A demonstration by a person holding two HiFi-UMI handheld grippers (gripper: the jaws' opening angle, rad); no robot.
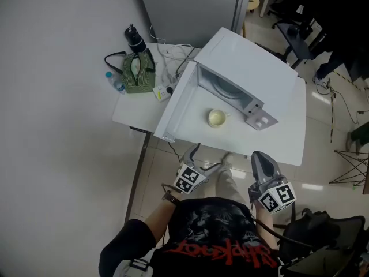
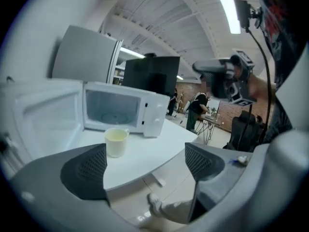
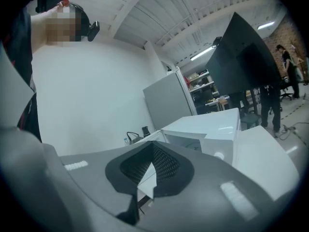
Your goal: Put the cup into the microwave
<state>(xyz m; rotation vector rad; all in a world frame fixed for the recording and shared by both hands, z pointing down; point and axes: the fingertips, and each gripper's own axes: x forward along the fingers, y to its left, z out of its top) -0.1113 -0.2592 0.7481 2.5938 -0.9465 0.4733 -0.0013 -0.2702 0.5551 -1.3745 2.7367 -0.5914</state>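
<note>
White table (image 1: pixel 283 136) ahead, pale floor (image 1: pixel 323 160) below: left gripper (image 1: pixel 206 157) with jaws spread wide, nothing between; right gripper (image 1: pixel 259 156) alongside, jaws pinched together, empty. Beyond, cream cup (image 1: pixel 217 118) upright on the table, just outside the open microwave (image 1: pixel 248 62), door (image 1: pixel 173 108) swung wide.

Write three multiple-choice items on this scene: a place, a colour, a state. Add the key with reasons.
1. The cup stands: A on the table before the microwave; B inside the microwave; C on top of it.
2. The cup is: A red; B black; C cream.
3. The microwave's door is: A shut; B open; C missing.
Key: 1 A, it sits on bare table outside the microwave; 2 C, it is pale cream all over; 3 B, the door is swung wide and the inside shows.
</note>
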